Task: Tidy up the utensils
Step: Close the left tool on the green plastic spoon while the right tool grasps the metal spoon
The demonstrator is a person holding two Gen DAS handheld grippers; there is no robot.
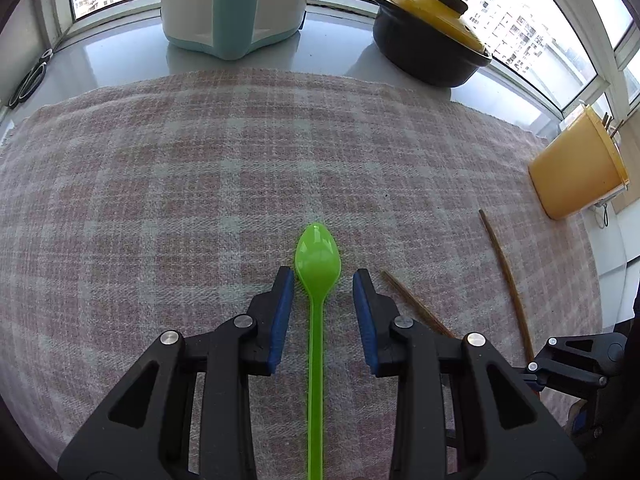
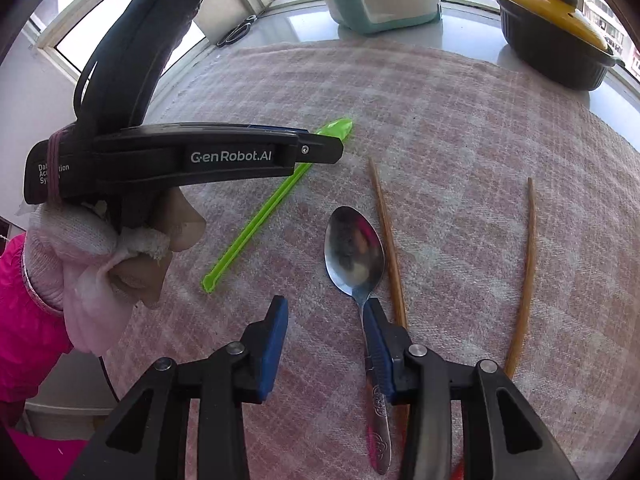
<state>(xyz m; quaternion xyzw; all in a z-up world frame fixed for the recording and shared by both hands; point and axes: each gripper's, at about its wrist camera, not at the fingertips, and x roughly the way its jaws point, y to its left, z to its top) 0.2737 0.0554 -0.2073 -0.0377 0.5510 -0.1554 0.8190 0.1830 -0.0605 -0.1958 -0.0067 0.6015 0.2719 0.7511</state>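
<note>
Both hand-held grippers tilt steeply down, jaws spread: left [image 1: 323, 280] straddling green spoon [image 1: 318, 256], right [image 2: 326, 308] over metal spoon [image 2: 354, 252].

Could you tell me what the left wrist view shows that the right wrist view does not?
Only the left wrist view shows the yellow tub with sticks in it at the right edge of the cloth.

Only the right wrist view shows the metal spoon, its handle beside one pad of the right gripper, and the gloved hand carrying the left gripper.

Both show the green spoon between the left gripper's open jaws, two chopsticks, the checked cloth, the lidded pot and scissors.
</note>
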